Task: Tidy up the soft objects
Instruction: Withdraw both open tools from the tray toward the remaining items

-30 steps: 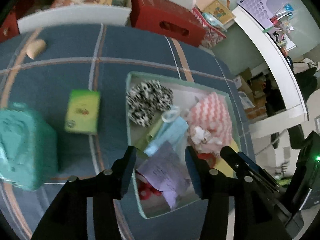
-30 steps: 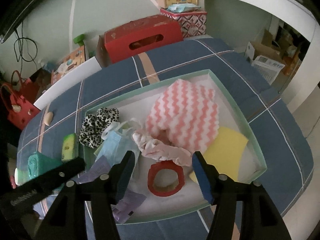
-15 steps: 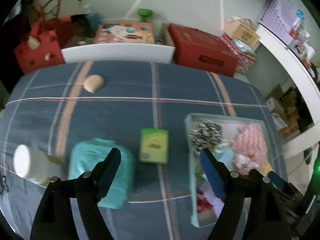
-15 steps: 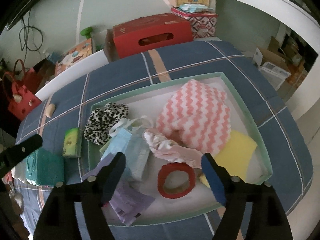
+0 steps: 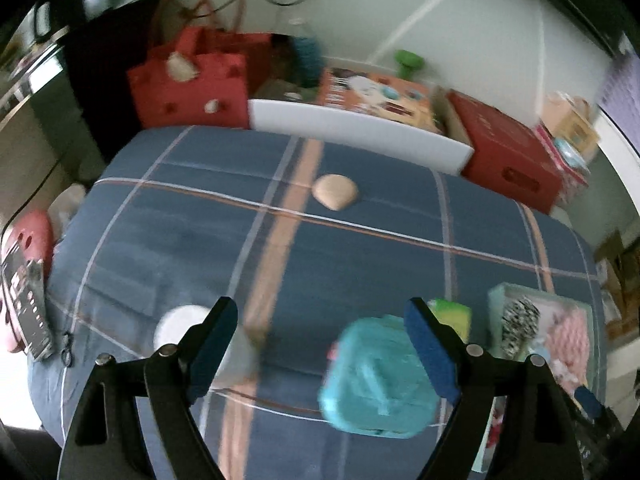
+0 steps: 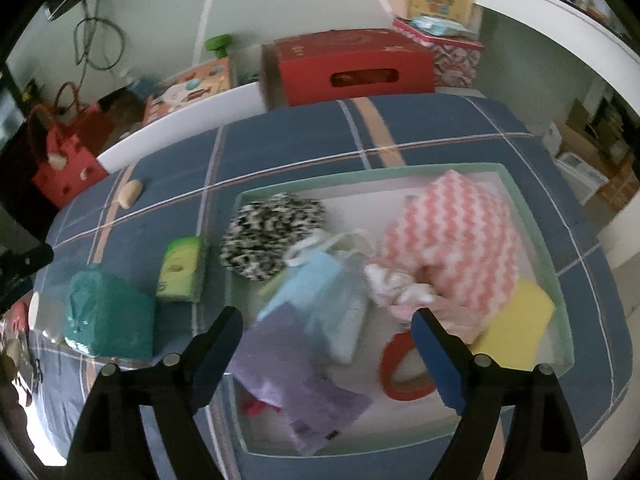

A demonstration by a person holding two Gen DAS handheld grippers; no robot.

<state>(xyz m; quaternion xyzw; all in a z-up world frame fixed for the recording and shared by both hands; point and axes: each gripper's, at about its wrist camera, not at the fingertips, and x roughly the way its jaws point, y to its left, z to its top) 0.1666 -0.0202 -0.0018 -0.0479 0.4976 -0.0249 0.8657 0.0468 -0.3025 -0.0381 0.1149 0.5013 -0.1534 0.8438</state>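
Several soft things fill the pale green tray [image 6: 532, 216] on the blue plaid cover [image 5: 280, 240]: a pink zigzag cloth [image 6: 460, 240] at 2 o'clock, a leopard scrunchie [image 6: 268, 232] at 10, a blue pouch [image 6: 320, 292] mid-tray, a purple packet [image 6: 296, 392] and a red ring [image 6: 404, 372] at 6, none with readable writing. Left of the tray lie a green packet [image 6: 180, 268], a teal bag [image 5: 376, 384], a white roll [image 5: 176, 324] and a tan pad [image 5: 335, 192], unobstructed. The left gripper [image 5: 320, 348] and right gripper [image 6: 326, 348] have just been opening, both wide and empty.
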